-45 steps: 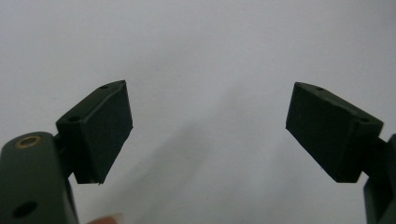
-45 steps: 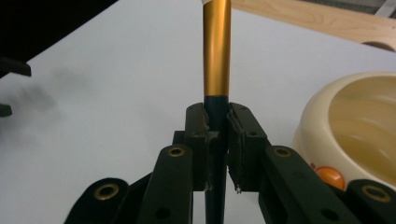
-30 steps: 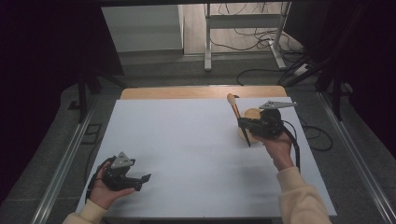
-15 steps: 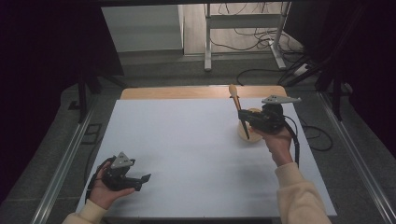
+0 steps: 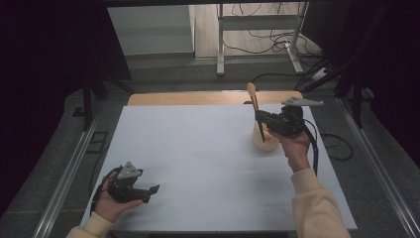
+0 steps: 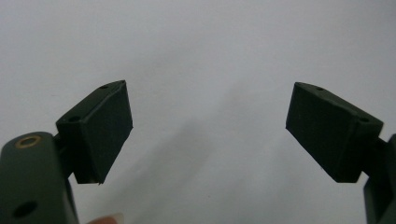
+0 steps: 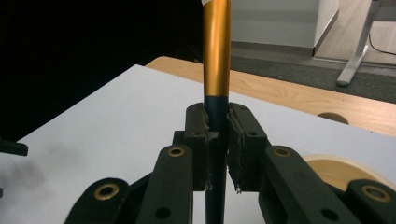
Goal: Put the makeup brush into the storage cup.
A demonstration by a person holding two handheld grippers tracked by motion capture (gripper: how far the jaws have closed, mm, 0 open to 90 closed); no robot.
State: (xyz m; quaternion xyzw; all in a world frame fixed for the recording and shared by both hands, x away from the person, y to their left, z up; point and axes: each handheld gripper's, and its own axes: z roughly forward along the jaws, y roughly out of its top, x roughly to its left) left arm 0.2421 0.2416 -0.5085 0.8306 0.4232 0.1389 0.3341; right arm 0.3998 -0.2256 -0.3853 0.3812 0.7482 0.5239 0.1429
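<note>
Gold-banded and dark-handled, the brush (image 5: 254,101) now nearly upright, where a second ago tipped with its pale head leaning away to the left. Clamped on the dark handle just below the gold band (image 7: 216,51) by the right tongs (image 5: 261,118), jaws pressed tight on either side of it (image 7: 217,122). Pale head up above the jaws, dark end down below them, aimed at the cream bowl (image 5: 265,144) just beneath and beside the right tongs; whether touching the bowl, cannot tell. Bowl seen low and to the right past the jaws (image 7: 338,170). Judged from the straightening: brush lined up for lowering, handle first, into the bowl, with the drop itself not yet done.

Left tongs (image 5: 148,191) unchanged, resting low on the white table (image 5: 198,148), well apart from the bowl, jaws wide apart around nothing (image 6: 208,130).
</note>
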